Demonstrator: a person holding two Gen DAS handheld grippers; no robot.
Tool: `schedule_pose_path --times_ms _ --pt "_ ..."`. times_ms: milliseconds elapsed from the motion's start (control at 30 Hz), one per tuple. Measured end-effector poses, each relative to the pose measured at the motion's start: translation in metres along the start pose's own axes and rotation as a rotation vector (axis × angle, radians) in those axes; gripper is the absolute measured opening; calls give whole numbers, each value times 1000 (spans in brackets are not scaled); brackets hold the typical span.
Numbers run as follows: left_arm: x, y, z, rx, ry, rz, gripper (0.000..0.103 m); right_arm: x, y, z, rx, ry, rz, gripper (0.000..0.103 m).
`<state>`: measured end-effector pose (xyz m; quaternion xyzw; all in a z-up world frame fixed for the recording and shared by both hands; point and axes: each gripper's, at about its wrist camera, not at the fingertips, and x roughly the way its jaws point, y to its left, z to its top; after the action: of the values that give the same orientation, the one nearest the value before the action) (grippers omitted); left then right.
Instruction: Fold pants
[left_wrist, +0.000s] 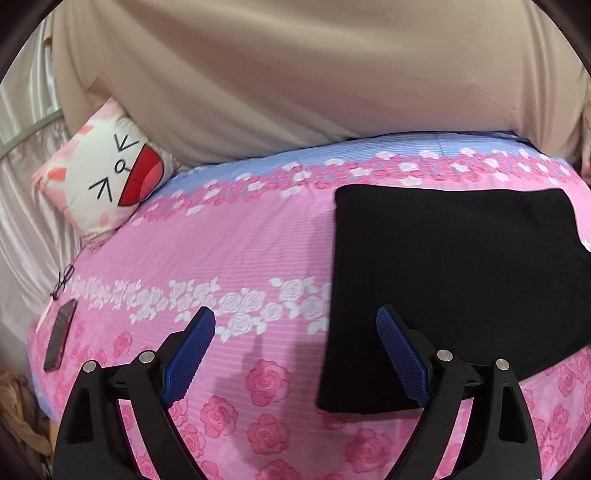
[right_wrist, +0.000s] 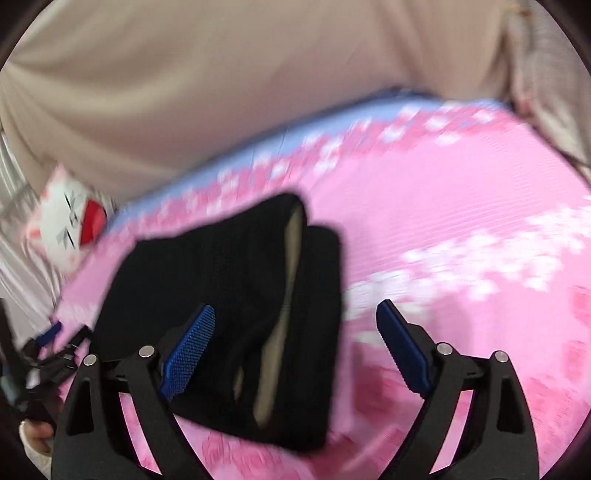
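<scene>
The black pants (left_wrist: 447, 284) lie folded into a flat rectangle on the pink flowered bedsheet (left_wrist: 236, 258). My left gripper (left_wrist: 295, 328) is open and empty, hovering over the sheet with its right finger above the pants' left edge. In the blurred right wrist view the folded pants (right_wrist: 221, 302) show a beige inner lining along the fold. My right gripper (right_wrist: 295, 325) is open and empty above the pants' right edge. The left gripper also shows in the right wrist view at the far left (right_wrist: 55, 347).
A white cat-face pillow (left_wrist: 110, 177) lies at the bed's far left. A dark phone (left_wrist: 61, 339) and glasses (left_wrist: 64, 278) lie near the left edge. A person in a beige shirt (left_wrist: 295, 74) stands behind the bed.
</scene>
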<state>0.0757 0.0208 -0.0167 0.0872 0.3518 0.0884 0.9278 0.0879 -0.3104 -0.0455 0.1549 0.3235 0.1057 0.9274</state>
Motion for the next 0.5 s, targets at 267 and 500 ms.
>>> schedule_pose_path --times_ms 267,500 --pt "4 -24 1 -26 80 -173 87 -27 -34 -37 89 93 181 97" --pt "8 -24 -7 -70 146 -273 87 -18 -8 -52 61 131 285 97"
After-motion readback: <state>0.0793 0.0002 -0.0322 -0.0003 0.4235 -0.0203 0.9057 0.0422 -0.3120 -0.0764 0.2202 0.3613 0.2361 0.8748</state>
